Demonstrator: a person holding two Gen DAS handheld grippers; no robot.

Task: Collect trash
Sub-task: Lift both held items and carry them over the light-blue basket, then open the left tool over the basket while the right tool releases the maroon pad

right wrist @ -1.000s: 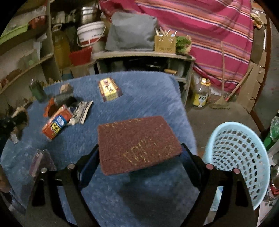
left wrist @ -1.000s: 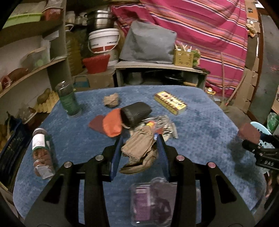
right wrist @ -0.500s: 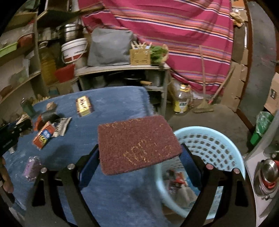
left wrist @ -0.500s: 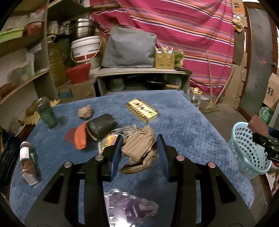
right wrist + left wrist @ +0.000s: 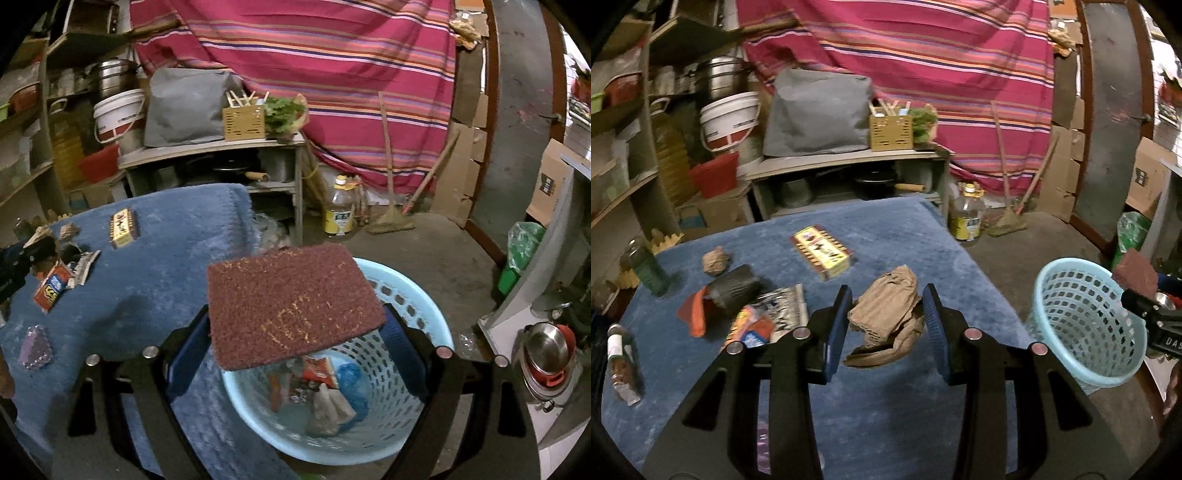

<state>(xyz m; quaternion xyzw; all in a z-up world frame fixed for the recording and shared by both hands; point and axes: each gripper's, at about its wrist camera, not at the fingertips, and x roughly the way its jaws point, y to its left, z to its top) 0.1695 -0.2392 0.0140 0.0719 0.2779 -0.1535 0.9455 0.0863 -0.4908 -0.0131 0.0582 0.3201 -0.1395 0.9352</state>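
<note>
My left gripper (image 5: 885, 325) is shut on a crumpled brown paper wad (image 5: 886, 314), held above the blue-covered table (image 5: 923, 251). My right gripper (image 5: 295, 332) is shut on a flat maroon scouring pad (image 5: 291, 306), held over the light blue plastic basket (image 5: 424, 306), which holds several wrappers. The basket (image 5: 1082, 321) stands on the floor right of the table. The pad (image 5: 1136, 275) and right gripper also show above the basket in the left wrist view.
On the table lie a yellow-red box (image 5: 822, 254), a black cup on orange scraps (image 5: 733, 290), snack wrappers (image 5: 764, 319), a paper ball (image 5: 716, 260), two bottles (image 5: 646, 266) and a purple packet (image 5: 35, 345). Shelves stand left and behind. An oil bottle (image 5: 967, 218) stands on the floor.
Both grippers have swung right with their loads. The right gripper has carried the pad from above the table to above the basket. The left has lifted the wad toward the table's right side.
</note>
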